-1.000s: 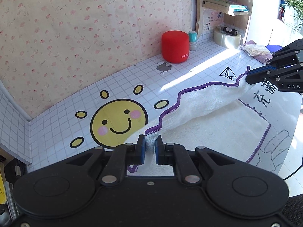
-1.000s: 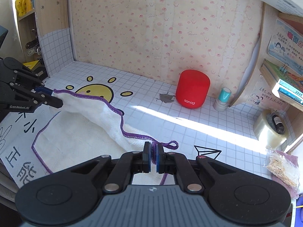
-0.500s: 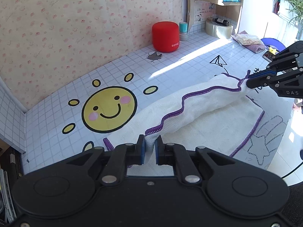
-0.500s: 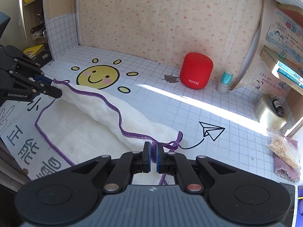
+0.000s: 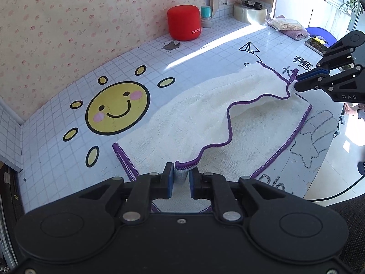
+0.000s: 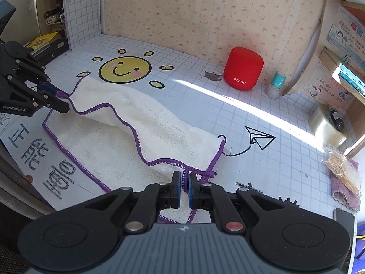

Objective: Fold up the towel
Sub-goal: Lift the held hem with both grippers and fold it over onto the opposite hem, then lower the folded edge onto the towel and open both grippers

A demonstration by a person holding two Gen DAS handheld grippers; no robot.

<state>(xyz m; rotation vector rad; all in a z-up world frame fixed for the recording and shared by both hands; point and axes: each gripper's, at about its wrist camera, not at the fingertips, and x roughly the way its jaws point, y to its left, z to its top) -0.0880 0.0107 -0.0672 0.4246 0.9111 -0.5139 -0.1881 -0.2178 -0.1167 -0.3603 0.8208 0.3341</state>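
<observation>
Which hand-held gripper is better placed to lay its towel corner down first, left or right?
Left, probably. The left hand-held gripper holds its towel corner low over the bottom layer's hem; the right hand-held gripper still has its corner raised, cloth sagging between.

We saw pink floral wallpaper (image 6: 182, 11) at twelve o'clock, a gridded tabletop (image 5: 68, 159) crossed by sunlight (image 6: 262, 111), and wooden shelves (image 6: 337, 64) at three o'clock.
</observation>
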